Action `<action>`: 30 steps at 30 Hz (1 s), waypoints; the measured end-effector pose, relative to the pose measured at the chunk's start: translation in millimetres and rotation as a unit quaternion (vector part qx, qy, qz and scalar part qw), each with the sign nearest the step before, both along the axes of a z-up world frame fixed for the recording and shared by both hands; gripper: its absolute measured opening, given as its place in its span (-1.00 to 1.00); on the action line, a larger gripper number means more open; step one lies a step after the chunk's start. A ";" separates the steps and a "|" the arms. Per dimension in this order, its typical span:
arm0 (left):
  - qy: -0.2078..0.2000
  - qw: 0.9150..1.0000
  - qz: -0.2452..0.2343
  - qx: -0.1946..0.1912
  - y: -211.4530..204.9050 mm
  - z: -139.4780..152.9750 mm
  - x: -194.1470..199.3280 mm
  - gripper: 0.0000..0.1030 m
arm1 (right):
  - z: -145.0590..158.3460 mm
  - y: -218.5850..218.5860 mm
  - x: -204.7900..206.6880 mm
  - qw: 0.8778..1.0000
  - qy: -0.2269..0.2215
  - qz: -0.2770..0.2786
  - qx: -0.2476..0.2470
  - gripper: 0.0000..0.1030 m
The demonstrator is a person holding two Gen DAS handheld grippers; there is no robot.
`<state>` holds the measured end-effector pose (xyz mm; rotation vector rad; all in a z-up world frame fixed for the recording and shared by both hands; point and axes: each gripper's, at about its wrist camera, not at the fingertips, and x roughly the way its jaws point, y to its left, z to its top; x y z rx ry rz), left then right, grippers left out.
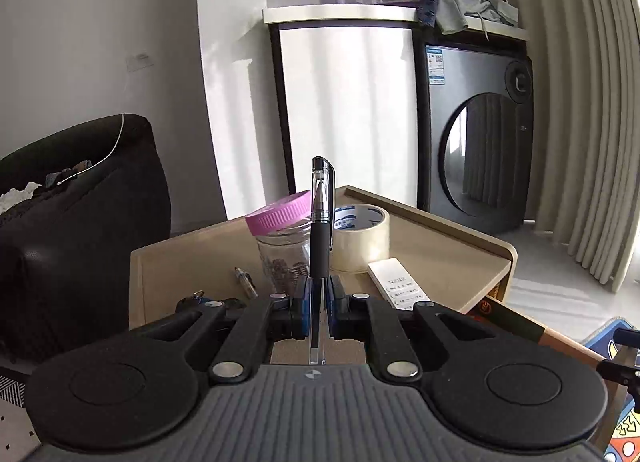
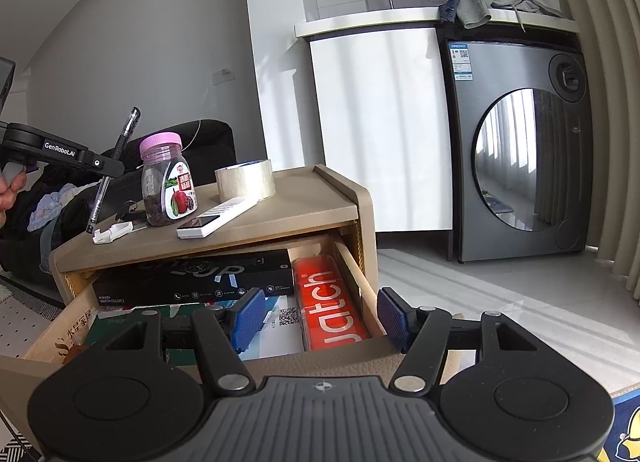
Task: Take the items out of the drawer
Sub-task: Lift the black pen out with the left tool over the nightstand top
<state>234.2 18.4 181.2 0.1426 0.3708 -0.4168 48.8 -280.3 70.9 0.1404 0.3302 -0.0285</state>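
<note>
Pen (image 1: 320,222) stands clamped between the blue pads of the left gripper (image 1: 319,304), which is closed tight on the clear lower barrel; the capped end points to twelve o'clock in the left wrist view and tilts slightly right in the right wrist view, where the same pen (image 2: 116,158) hangs over the left edge of the bedside cabinet top (image 2: 304,198). On that top, a pink-lidded jar (image 2: 168,182) stands upright, with a roll of clear tape (image 2: 245,180) at its three o'clock. A white remote (image 2: 216,218) lies flat, touching the front of the tape roll. A small white clip (image 2: 112,232) rests at the jar's eight o'clock, and dark keys (image 2: 130,214) lie just behind it. A second pen (image 1: 246,282), seen only from the left wrist, lies on the top at the jar's seven o'clock.

The right gripper (image 2: 320,320) has its jaws spread wide apart and holds nothing. It sits over the front edge of the open drawer (image 2: 352,258). Inside the drawer, a black Xiaomi watch box (image 2: 192,282) lies across the back, a red watch box (image 2: 330,302) runs along the right wall at its three o'clock, and white papers with a QR code (image 2: 288,316) lie between them. A grey washing machine (image 2: 520,150) stands at two o'clock, well apart from the cabinet.
</note>
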 end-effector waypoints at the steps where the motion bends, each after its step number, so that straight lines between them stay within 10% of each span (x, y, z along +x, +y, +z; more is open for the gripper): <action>1: 0.003 1.000 0.012 -0.013 9.0 0.7 2.9 -0.81 | -0.1 0.2 -0.1 1.000 0.000 0.000 -0.001 0.28; 10: -0.007 0.992 0.125 -0.034 14.5 -13.0 42.8 -0.81 | -1.8 6.9 1.1 1.000 -0.003 0.000 -0.007 0.28; 30: 0.015 0.989 0.142 -0.029 -1.5 -35.3 70.9 -0.66 | -0.7 12.2 -1.3 1.000 0.000 0.006 -0.015 0.28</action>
